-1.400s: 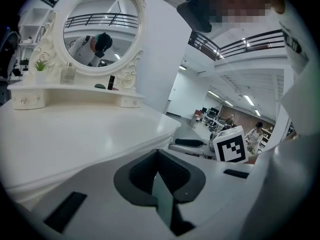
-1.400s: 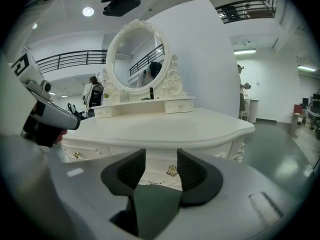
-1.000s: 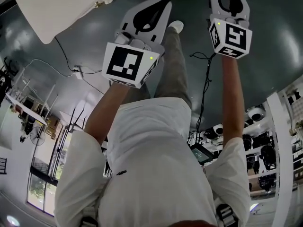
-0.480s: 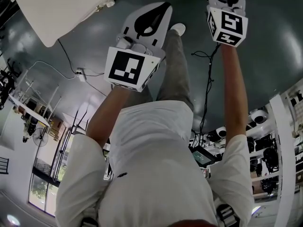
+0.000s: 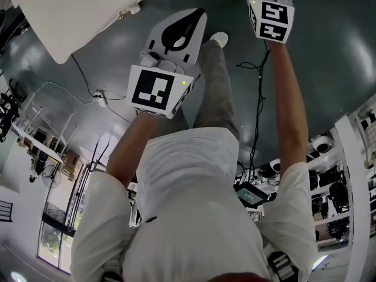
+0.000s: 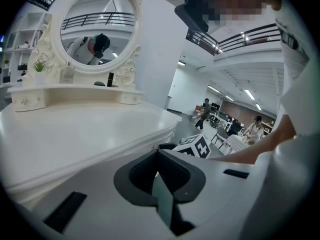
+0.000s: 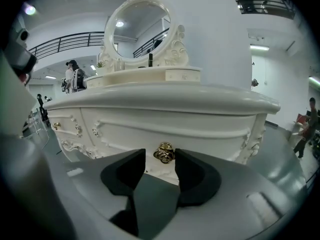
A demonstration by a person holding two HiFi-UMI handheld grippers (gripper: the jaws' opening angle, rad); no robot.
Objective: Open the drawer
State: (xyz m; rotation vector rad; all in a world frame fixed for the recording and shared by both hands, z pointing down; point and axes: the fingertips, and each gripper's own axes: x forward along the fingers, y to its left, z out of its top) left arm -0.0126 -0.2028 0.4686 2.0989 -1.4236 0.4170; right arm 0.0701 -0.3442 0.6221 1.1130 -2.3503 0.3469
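The white dressing table's drawer front (image 7: 200, 130) fills the right gripper view, with a gold knob (image 7: 164, 154) at its middle. My right gripper (image 7: 160, 159) is open, and the knob shows in the gap between its two black pads, level with their tips. In the head view that gripper's marker cube (image 5: 270, 19) is at the top edge, its jaws cut off. My left gripper (image 5: 201, 12) is shut and empty, held lower and to the left, beside the table top (image 6: 75, 129).
An oval mirror (image 7: 140, 26) and a small shelf with bottles stand on the table. A second gold knob (image 7: 56, 126) is on a drawer further left. Cables (image 5: 257, 98) and a power strip (image 5: 98, 96) lie on the dark floor. People stand far off.
My right gripper has moved forward, toward the head view's top edge, so its jaws now leave the frame. The left gripper has shifted slightly forward and stays shut.
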